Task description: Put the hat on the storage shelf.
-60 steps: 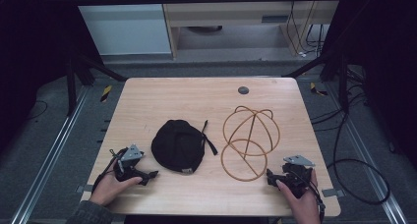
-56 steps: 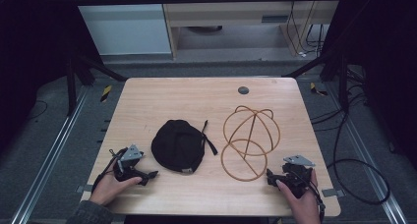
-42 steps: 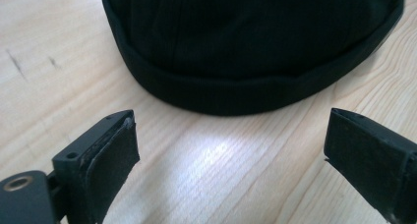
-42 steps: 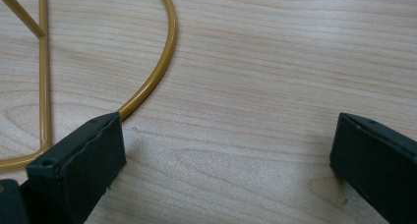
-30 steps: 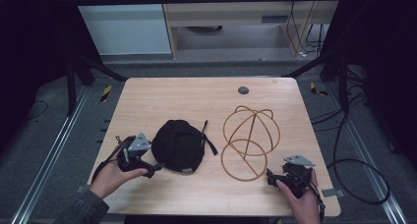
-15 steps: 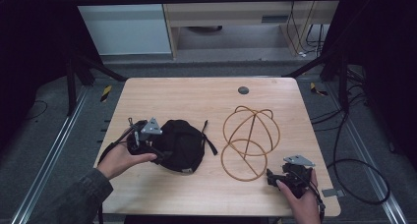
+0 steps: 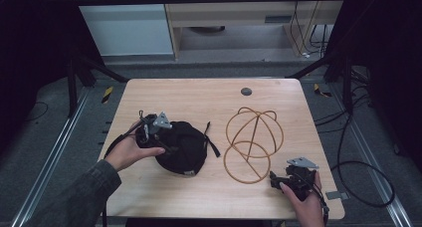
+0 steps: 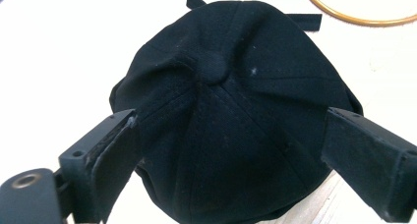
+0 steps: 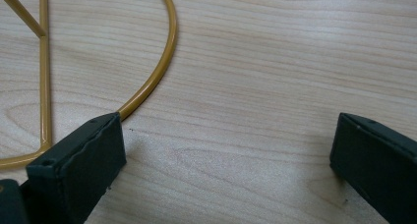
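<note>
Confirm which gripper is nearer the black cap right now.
Left. The left gripper hangs over the black cap, jaws open on either side of its crown. The right gripper sits at the table's near right corner, beside the wire frame.

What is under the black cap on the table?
The black cap lies crown up on the wooden table. Bare wood shows around its edge. Whatever is beneath it, inside the crown, is covered by the cloth.

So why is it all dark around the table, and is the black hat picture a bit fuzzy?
High view: light falls on the pale wooden table while the room at both sides stays nearly black. Left gripper view: the black fabric cap looks soft and grainy, its seams faint, and the table behind it is washed out white. Right gripper view: the thin golden wire frame and wood grain look sharp.
</note>
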A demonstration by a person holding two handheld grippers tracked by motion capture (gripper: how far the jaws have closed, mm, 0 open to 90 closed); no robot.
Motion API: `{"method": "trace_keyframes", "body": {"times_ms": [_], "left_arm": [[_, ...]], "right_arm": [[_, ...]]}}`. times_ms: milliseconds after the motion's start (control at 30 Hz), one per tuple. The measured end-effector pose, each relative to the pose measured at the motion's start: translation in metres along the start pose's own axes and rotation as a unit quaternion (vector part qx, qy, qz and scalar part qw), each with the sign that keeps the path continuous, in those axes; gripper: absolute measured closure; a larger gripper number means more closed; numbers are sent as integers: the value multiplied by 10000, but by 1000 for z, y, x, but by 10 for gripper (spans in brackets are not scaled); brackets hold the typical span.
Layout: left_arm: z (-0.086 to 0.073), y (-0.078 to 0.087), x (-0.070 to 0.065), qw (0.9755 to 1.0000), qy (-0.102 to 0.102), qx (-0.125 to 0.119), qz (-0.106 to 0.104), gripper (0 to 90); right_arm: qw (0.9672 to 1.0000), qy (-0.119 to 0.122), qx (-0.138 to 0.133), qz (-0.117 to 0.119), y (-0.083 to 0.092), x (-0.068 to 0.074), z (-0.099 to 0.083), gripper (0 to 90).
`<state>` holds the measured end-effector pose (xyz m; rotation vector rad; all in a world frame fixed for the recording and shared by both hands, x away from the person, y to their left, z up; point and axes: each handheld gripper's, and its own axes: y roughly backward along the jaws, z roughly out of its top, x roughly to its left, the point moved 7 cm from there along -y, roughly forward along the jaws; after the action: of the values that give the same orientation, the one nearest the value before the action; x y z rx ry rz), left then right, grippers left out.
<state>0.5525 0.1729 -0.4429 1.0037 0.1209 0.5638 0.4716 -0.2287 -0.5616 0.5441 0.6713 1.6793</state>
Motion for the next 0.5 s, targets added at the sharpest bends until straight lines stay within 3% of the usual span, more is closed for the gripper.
{"method": "trace_keyframes", "body": {"times_ms": [133, 200, 333, 500], "left_arm": [[9, 1, 2, 10000, -63, 66, -15, 160], [18, 1, 1, 9998, -77, 95, -125, 215], [22, -5, 2, 9996, -137, 252, -79, 289], [23, -14, 4, 9992, -31, 357, -197, 429]], "right_arm": [[10000, -1, -2, 1, 0, 0, 0, 4], [10000, -8, -3, 0, 0, 0, 0, 4], [10000, -2, -2, 1, 0, 0, 0, 4], [10000, -2, -1, 0, 0, 0, 0, 4]]}}
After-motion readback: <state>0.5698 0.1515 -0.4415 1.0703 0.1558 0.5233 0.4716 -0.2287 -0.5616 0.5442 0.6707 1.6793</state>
